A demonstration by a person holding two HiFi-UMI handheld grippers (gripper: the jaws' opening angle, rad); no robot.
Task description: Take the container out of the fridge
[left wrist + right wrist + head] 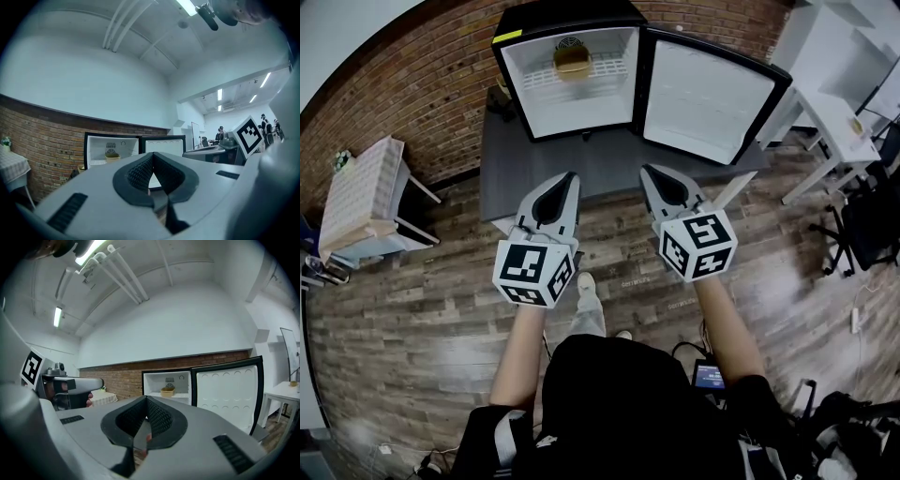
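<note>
A small black fridge (pixel 567 80) stands on a dark grey table (pixel 609 164) with its door (pixel 708 98) swung open to the right. A tan container (pixel 572 61) sits on the wire shelf inside, also visible as the tan container (pixel 112 157) in the left gripper view and the tan container (pixel 167 392) in the right gripper view. My left gripper (pixel 571 177) and right gripper (pixel 646 172) hover side by side before the table's near edge, well short of the fridge. Both are shut with nothing between the jaws, as the left gripper (pixel 153 157) and right gripper (pixel 146 400) show in their own views.
A small table with a checked cloth (pixel 358 195) stands to the left by the brick wall (pixel 412 84). White desks (pixel 832 112) and a dark office chair (pixel 867 225) are at the right. People (pixel 220 134) stand far off in the room.
</note>
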